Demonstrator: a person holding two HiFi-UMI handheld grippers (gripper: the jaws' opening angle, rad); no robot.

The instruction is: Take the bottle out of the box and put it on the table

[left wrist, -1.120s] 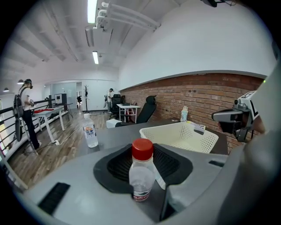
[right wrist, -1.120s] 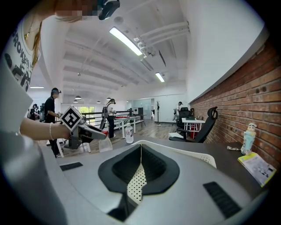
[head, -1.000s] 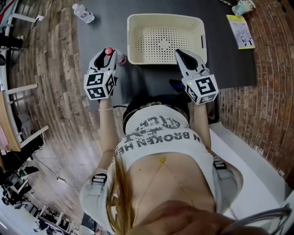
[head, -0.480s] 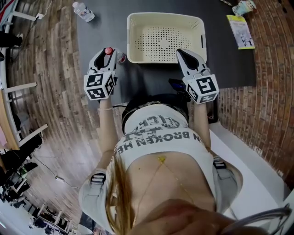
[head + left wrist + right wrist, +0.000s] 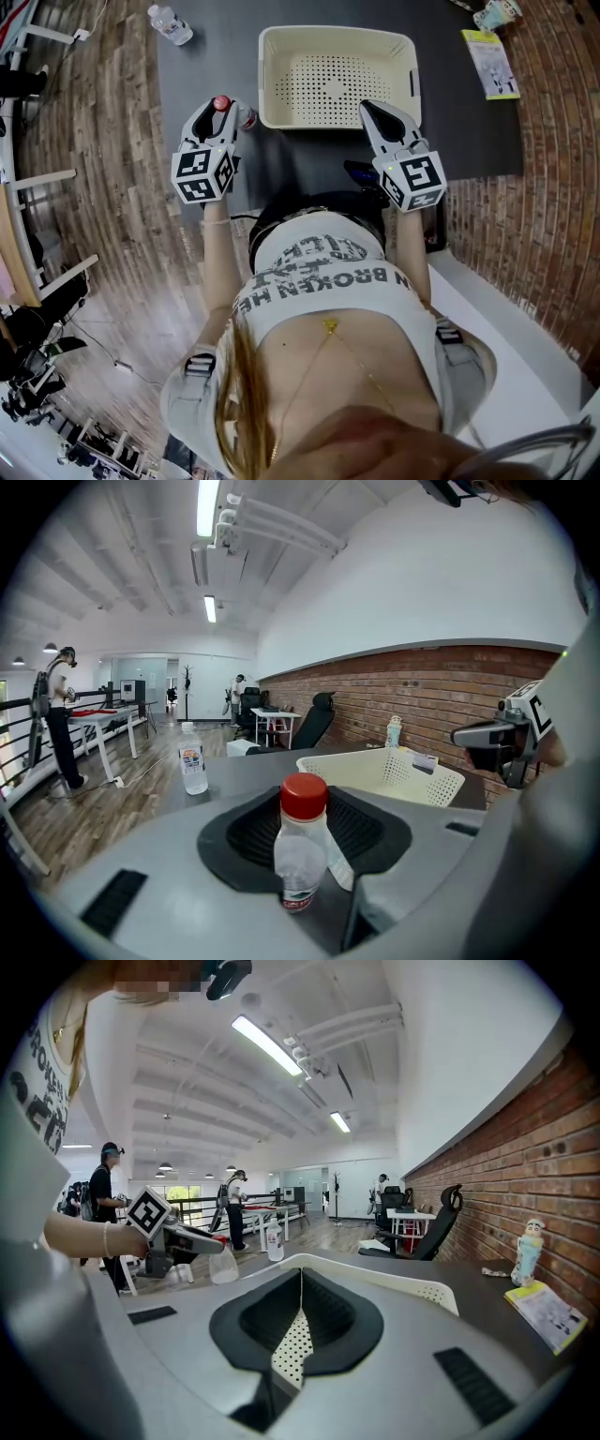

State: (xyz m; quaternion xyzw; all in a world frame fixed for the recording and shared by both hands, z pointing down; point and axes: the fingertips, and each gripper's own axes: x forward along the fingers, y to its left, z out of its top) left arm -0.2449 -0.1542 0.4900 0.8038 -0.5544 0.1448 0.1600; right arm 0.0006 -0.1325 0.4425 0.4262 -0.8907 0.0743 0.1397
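Around the box (image 5: 267, 84) lies a long room with a wood floor (image 5: 94, 150) left of it and a brick wall (image 5: 553, 141) to its right. The dark bench (image 5: 197, 75) carries the box, which is now empty. Just off the box's near left corner, the left gripper (image 5: 219, 111) has its fingers set wide and clamped on the bottle (image 5: 300, 846). The bottle is upright, long axis vertical, and outside the box. At the box's near edge, the right gripper (image 5: 366, 106) has its fingers together and empty, so I judge the set-down falls to the left hand.
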